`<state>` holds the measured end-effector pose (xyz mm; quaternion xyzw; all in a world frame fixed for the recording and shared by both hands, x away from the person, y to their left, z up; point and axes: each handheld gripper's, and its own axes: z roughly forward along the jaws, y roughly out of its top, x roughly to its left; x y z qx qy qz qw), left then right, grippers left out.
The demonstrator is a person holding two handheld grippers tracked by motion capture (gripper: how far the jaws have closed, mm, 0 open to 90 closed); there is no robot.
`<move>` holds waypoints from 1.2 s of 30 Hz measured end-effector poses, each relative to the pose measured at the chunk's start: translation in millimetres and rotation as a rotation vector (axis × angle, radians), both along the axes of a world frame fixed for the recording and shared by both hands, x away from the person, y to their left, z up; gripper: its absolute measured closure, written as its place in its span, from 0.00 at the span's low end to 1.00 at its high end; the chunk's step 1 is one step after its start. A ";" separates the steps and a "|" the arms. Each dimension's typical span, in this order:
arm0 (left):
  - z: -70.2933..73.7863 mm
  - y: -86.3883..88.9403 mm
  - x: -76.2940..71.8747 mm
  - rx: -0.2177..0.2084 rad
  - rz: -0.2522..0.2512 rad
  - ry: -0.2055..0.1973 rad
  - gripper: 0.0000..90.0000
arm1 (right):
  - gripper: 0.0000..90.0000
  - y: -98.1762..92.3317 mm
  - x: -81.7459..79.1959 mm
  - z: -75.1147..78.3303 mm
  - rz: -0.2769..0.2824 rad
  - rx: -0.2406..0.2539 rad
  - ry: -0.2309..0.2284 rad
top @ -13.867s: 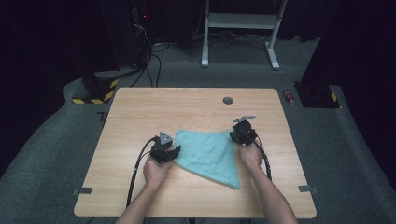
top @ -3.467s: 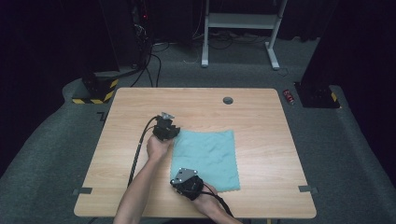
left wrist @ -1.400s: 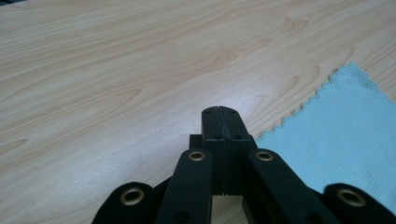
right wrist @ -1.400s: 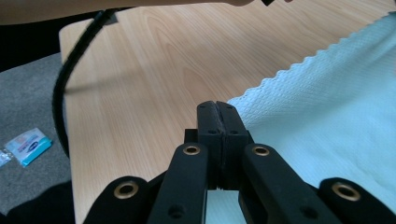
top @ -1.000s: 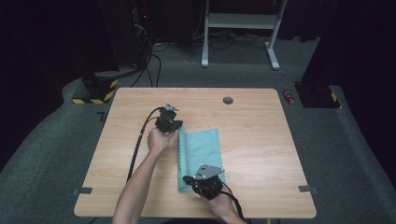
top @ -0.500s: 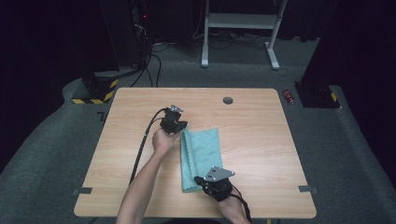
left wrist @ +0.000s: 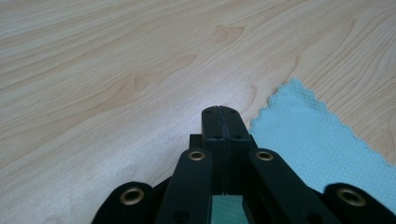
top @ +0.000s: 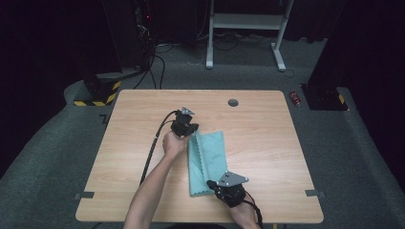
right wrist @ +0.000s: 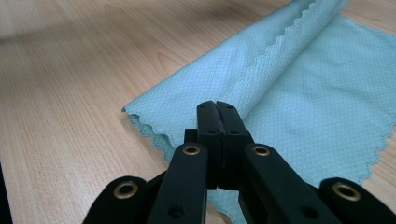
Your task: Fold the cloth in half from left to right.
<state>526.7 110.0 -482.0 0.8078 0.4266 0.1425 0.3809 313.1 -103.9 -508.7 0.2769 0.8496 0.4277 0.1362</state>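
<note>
A teal cloth (top: pixel 210 157) with scalloped edges lies folded lengthwise into a narrow strip on the wooden table (top: pixel 267 124). My left gripper (top: pixel 193 132) is at the strip's far end. Its jaws are shut, with teal fabric showing between them low in the left gripper view (left wrist: pixel 219 110), and the cloth's corner (left wrist: pixel 317 140) lies just beyond to the right. My right gripper (top: pixel 211 184) is at the strip's near end, jaws shut (right wrist: pixel 217 105) over the folded layer of cloth (right wrist: pixel 303 93), whose raised edge runs up to the tips.
A black round grommet (top: pixel 233 102) sits near the table's far edge. The left gripper's cable (top: pixel 153 148) trails back across the table. Grey tape marks (top: pixel 313 193) stick to the front corners. A red object (top: pixel 296 98) lies on the floor at the right.
Both grippers have moved to the right with the cloth's edge, and the cloth has gone from a wider fold to a narrower strip.
</note>
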 end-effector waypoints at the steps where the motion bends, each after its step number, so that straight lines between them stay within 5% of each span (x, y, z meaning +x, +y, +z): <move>1: 1.0 -1.6 0.6 0.003 -0.006 -0.004 1.00 | 1.00 -0.8 -0.6 0.2 -0.006 0.001 0.001; 5: 3.5 -13.6 3.1 0.006 -0.029 -0.015 1.00 | 1.00 -6.6 -4.1 2.5 -0.024 -0.032 -0.038; 36: 3.8 -57.8 8.4 0.013 -0.070 -0.019 1.00 | 1.00 -34.8 -8.0 -3.1 -0.096 -0.035 -0.028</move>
